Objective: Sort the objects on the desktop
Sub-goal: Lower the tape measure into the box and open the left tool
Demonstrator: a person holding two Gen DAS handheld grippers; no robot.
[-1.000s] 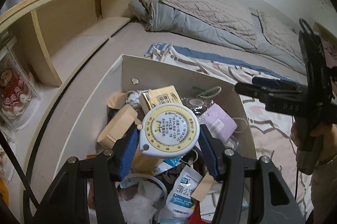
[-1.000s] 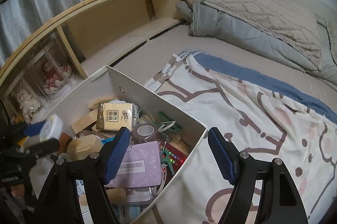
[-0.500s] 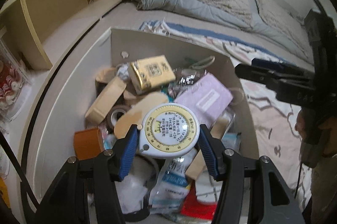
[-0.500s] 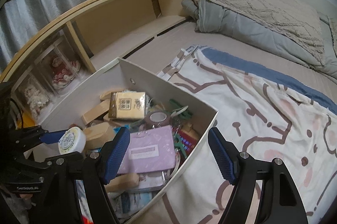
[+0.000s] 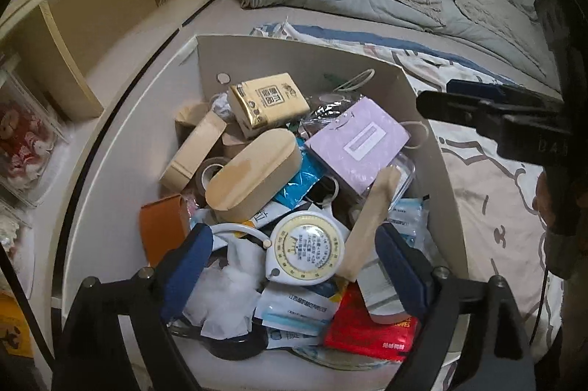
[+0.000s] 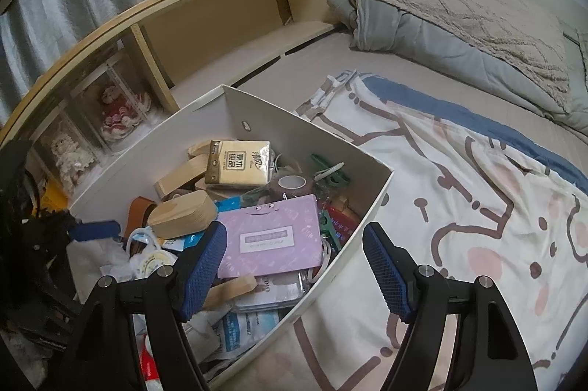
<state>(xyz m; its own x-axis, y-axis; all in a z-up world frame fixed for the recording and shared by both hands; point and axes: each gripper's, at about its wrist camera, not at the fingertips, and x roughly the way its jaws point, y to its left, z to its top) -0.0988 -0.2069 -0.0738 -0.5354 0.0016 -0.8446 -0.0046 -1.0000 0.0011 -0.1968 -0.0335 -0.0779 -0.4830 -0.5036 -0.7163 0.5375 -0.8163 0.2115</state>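
A round white and yellow tape measure (image 5: 307,253) lies on the pile inside the white box (image 5: 294,56). My left gripper (image 5: 290,262) is open, its blue pads apart on either side of the tape measure and not touching it. The tape measure also shows in the right wrist view (image 6: 154,261). My right gripper (image 6: 294,266) is open and empty, hovering over the near right rim of the white box (image 6: 305,130). It appears as a dark shape in the left wrist view (image 5: 496,111).
The box holds a purple card (image 5: 358,143), a wooden oval case (image 5: 253,174), a yellow tissue pack (image 5: 268,102), a red packet (image 5: 371,325) and other clutter. A wooden shelf (image 6: 220,16) runs along the left. A patterned sheet (image 6: 459,189) covers the bed to the right.
My left gripper has lowered over the box, opened and let go of the tape measure, which now lies on the pile. My right gripper has shifted slightly towards the box.
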